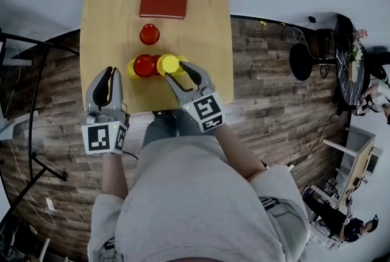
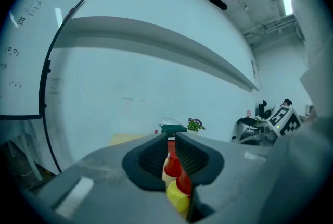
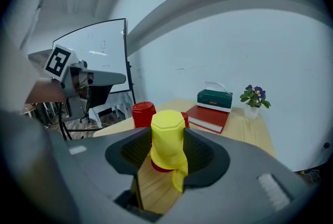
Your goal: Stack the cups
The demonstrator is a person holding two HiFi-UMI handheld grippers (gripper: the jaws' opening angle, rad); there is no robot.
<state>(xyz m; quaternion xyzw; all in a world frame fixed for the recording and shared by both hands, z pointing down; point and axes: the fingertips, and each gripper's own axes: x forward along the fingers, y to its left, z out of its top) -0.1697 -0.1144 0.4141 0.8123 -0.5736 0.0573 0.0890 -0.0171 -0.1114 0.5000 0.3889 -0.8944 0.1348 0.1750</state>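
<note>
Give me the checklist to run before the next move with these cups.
1. Right hand-held gripper grips the yellow cup: ok, the jaws press on its sides.
2. Yellow cup upside down and level: ok.
3. Yellow cup seated on a cup below: cannot tell; only a red edge shows under its rim.
4. Left hand-held gripper out of the way: ok, its jaws are nearly together with nothing between them, and it is apart from the cups.
5. Lone red cup free to pick: ok, it stands alone behind the cluster.
6. Red book clear of the cups: ok.
</note>
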